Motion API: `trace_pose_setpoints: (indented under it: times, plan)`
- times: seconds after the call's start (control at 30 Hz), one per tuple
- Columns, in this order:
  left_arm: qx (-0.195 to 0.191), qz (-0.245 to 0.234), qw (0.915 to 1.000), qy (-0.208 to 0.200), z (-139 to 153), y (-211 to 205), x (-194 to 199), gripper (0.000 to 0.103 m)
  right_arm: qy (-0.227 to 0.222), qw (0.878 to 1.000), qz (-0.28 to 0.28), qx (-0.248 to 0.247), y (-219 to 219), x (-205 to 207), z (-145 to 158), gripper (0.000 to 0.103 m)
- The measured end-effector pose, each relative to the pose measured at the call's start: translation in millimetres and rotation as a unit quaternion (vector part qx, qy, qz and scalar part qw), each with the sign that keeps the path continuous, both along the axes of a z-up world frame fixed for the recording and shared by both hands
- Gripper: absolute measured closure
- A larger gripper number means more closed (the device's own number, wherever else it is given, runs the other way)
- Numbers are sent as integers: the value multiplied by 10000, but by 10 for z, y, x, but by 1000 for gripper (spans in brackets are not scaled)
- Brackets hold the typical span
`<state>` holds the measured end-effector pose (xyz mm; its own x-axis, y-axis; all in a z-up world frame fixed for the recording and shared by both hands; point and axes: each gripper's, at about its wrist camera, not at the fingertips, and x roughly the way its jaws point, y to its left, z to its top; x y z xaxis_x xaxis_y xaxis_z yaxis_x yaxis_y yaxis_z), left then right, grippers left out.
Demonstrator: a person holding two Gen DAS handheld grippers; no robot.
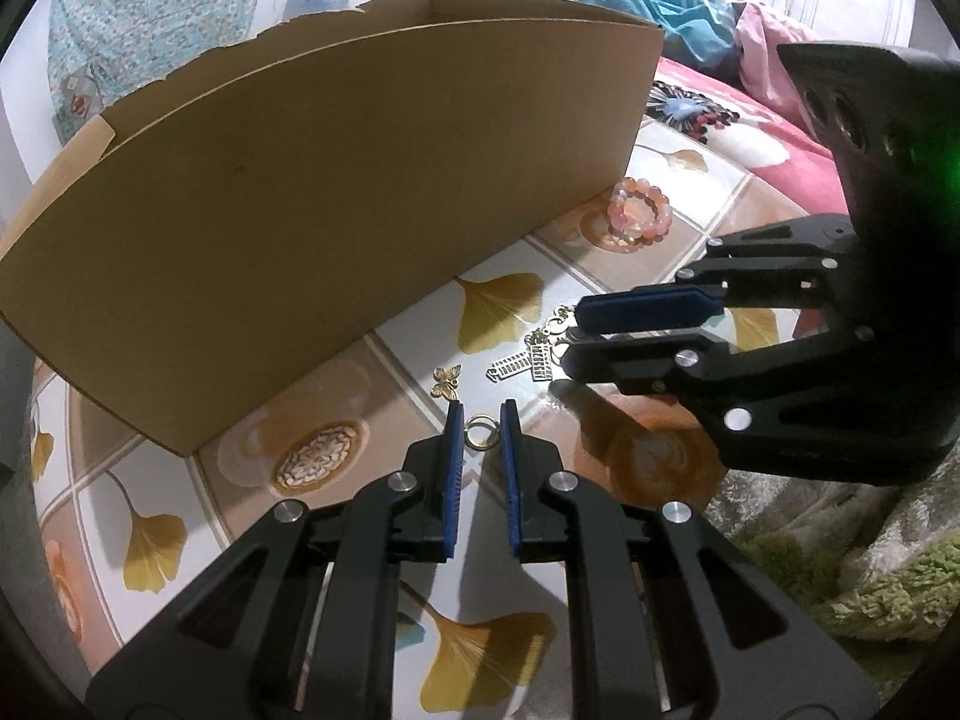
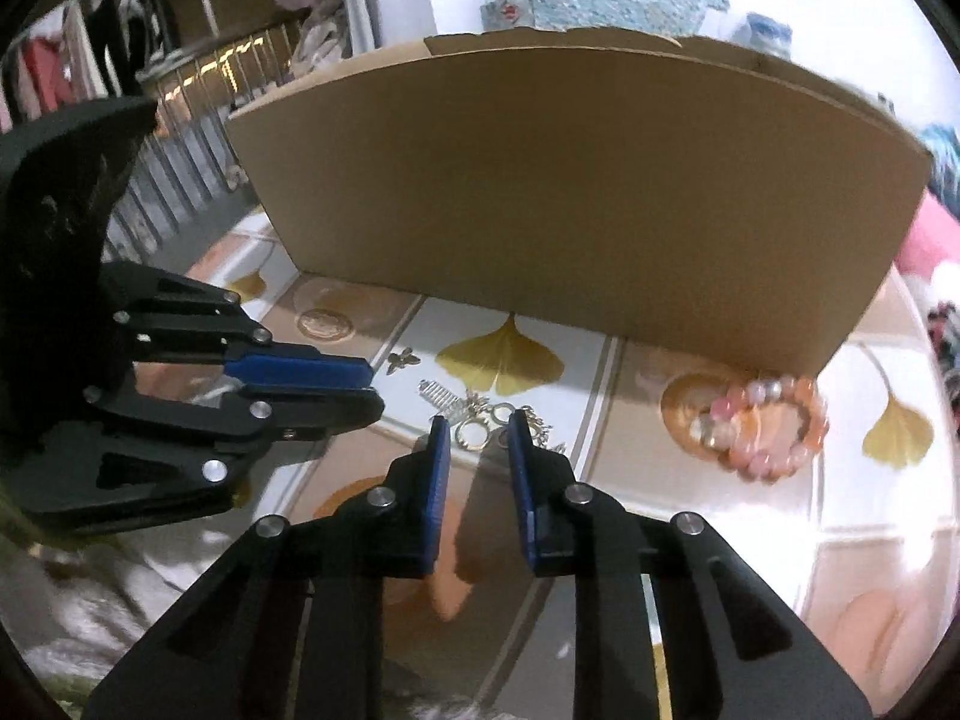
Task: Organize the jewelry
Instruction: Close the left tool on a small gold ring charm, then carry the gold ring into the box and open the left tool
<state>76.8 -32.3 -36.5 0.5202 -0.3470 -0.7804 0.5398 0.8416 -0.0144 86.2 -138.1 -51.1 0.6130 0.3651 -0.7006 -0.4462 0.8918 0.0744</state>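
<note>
The big brown cardboard box (image 1: 336, 192) stands on the table, near its far edge; its inside is hidden behind the tall front wall, so I cannot tell what it contains.

The left tool (image 1: 482, 417) points down at the table with its blue-padded fingers (image 1: 456, 450) narrowly apart. A small gold ring (image 1: 480, 433) lies between their tips, and I cannot tell whether the pads press on it. The right tool (image 2: 479, 429) also has its jaws a little apart, above a heap of small silver and gold charms (image 2: 480, 414); its pads do not grip any of them.

The table (image 1: 420, 324) has a glossy cover with yellow ginkgo leaves and round orange patterns. A pink and orange bead bracelet (image 1: 639, 213) lies just beside the right front corner of the box. A small gold butterfly charm (image 1: 447, 381) lies near the front wall of the box. Beyond the table there are a pink blanket (image 1: 798, 144) and blue cloth (image 1: 630, 6).
</note>
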Motion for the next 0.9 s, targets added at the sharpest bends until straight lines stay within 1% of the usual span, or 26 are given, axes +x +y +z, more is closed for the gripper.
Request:
trace_pose_setpoints:
  times: [0.13,0.33,0.47,0.53,0.67,0.9]
  plan:
    - [-57,-14,10000,3,7,28,-7,92,-151,9988,191,-436,81,34,6,84]
    - [-101,-24,9999,-2,9,52,-20,92,-61,9955,539,-774,159,54,52,90]
    - [-131,-15,9999,-13,11,61,-25,92,83,9961,587,-656,102,72,73,93]
    - [-146,-12,9999,-16,14,62,-23,92,136,9971,529,-528,40,70,90,93]
    - [-150,-15,9999,-23,17,63,-22,92,177,9980,423,-426,17,58,96,93]
    - [-205,-1,9998,-52,14,70,-18,92,92,9995,268,-157,-100,-67,188,93]
